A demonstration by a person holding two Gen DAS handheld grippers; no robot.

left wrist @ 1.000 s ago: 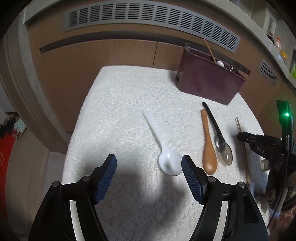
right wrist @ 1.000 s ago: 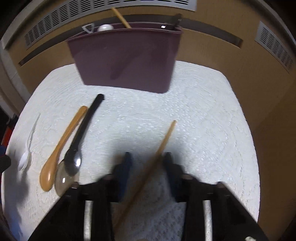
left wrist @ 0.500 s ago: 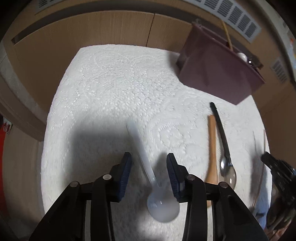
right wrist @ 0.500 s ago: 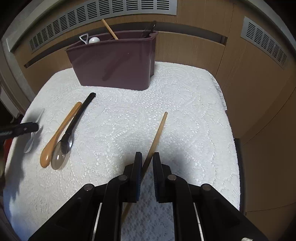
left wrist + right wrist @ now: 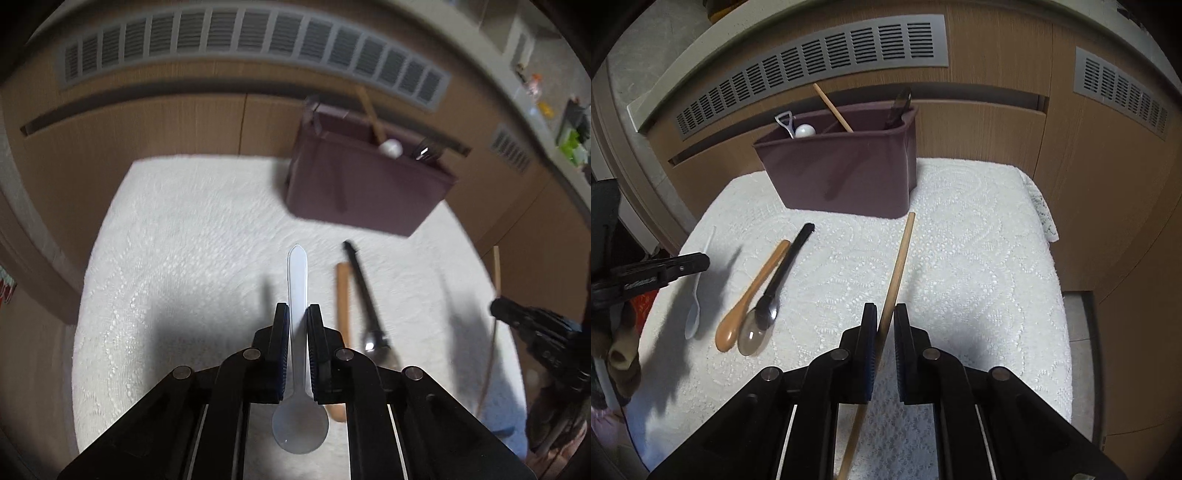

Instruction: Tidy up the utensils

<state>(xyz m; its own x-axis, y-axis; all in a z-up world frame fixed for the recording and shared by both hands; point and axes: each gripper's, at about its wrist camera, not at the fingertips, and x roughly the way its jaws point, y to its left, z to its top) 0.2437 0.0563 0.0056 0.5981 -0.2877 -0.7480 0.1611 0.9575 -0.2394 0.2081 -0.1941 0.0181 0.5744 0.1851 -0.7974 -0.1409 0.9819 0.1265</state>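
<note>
Left gripper (image 5: pixel 296 314) just closed on a translucent plastic spoon (image 5: pixel 297 280); right gripper (image 5: pixel 885 314) clamps a seemingly wooden stick (image 5: pixel 897 266).

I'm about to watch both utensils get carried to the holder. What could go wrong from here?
1. The left hand-held gripper pinches the white plastic spoon by its thin handle, with the bowl hanging behind the jaws; it may pivot or slip.
2. The right hand-held gripper grips the long wooden stick near mid-length, so either end could knock the maroon holder.
3. The holder already has utensils in it, which may block insertion.
</note>
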